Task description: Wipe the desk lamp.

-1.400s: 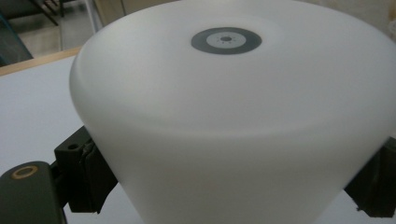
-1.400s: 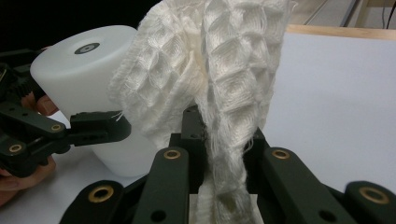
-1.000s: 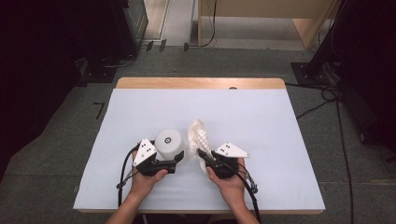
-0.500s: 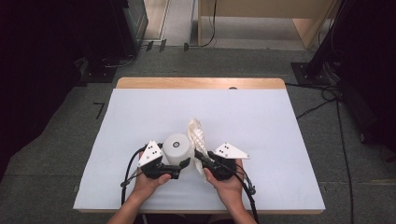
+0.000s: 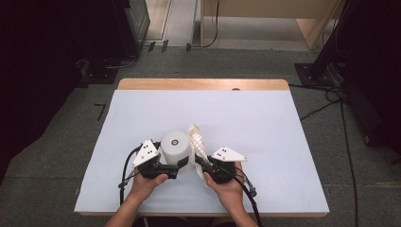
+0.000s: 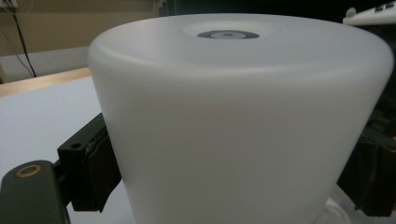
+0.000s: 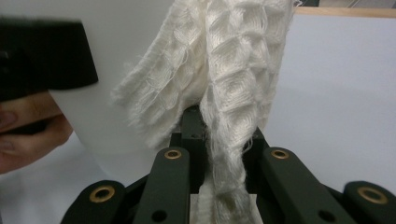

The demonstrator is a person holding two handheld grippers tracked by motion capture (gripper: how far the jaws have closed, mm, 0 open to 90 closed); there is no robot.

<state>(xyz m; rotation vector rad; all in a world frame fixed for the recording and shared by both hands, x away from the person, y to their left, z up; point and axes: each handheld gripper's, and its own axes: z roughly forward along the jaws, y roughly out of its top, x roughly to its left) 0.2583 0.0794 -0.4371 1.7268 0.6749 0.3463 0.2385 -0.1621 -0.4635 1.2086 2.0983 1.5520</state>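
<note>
Gripping white cup [image 5: 176,147], left gripper [image 5: 176,166]; right gripper [image 5: 204,166] pinching cloth [image 5: 196,142].

No readable text, label, brand or number shows anywhere. The white cylinder [image 5: 176,147] carries just a plain grey ring on top, wordless.

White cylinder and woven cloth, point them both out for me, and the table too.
White cylinder [image 5: 176,146], high view, on its flat top.
Woven cloth [image 7: 238,70], right gripper view, on its hanging folds.
Table [image 5: 265,123], high view, on its bare white surface.
</note>
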